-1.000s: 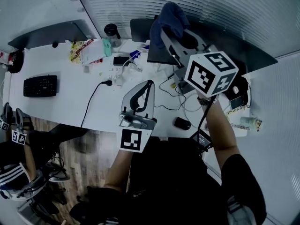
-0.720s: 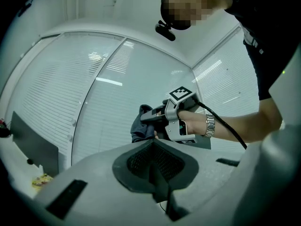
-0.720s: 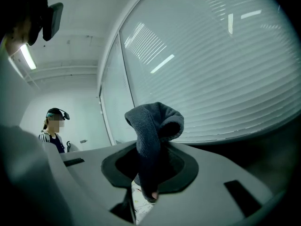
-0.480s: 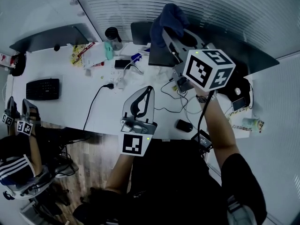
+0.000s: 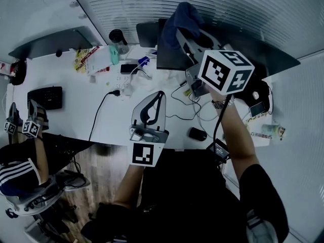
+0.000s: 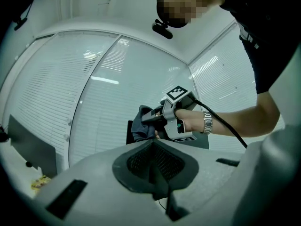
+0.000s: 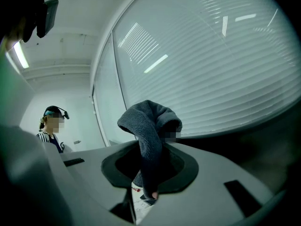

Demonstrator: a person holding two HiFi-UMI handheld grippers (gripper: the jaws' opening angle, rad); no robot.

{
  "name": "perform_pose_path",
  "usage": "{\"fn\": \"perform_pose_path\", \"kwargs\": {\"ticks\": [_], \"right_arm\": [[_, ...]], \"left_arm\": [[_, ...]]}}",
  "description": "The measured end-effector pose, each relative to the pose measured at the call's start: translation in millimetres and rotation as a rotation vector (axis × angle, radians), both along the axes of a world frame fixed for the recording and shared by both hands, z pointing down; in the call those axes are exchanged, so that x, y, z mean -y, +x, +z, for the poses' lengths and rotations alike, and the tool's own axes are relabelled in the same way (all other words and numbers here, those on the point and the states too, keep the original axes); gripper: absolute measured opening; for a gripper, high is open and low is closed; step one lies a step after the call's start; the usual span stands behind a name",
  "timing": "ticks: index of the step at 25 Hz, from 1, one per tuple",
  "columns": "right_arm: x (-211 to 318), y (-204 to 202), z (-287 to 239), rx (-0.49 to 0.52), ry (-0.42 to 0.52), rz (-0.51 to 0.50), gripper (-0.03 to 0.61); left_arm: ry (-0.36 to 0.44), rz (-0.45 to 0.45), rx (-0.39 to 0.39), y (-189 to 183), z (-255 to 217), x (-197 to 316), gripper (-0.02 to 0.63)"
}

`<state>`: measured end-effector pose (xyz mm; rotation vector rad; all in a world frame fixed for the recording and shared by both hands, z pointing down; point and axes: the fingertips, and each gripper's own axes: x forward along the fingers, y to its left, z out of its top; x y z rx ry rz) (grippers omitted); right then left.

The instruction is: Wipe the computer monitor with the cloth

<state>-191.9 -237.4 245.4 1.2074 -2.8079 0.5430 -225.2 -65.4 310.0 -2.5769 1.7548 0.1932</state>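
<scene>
In the head view, a dark blue cloth (image 5: 183, 17) hangs bunched over the top edge of the dark computer monitor (image 5: 167, 57) at the back of the white desk (image 5: 76, 110). My right gripper (image 5: 178, 33) is shut on the cloth, raised in front of the screen. In the right gripper view the cloth (image 7: 149, 126) droops between the jaws of the right gripper (image 7: 150, 147). My left gripper (image 5: 161, 94) hovers over the desk's front half, shut and holding nothing. From the left gripper (image 6: 153, 144) view, the cloth (image 6: 140, 125) shows ahead against the monitor (image 6: 129, 134).
On the desk are a black keyboard (image 5: 44, 97), a tumbler (image 5: 117, 38), a mouse (image 5: 196, 133), a power strip with cables (image 5: 124, 77) and snack packets (image 5: 91, 59). Another person (image 5: 20, 161) sits at the lower left holding grippers. A second screen (image 5: 48, 40) stands at the far left.
My right gripper has lifted slightly, with the cloth still at the monitor's top. The other person's grippers have shifted right. My left gripper has barely moved.
</scene>
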Motion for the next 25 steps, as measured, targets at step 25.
{"fn": "perform_pose_path", "kwargs": {"ticks": [25], "right_arm": [[2.7, 96.3, -1.8, 0.029, -0.013, 0.097, 0.078]], "left_arm": [[0.008, 0.042, 0.014, 70.1, -4.9, -4.8, 0.006]]}}
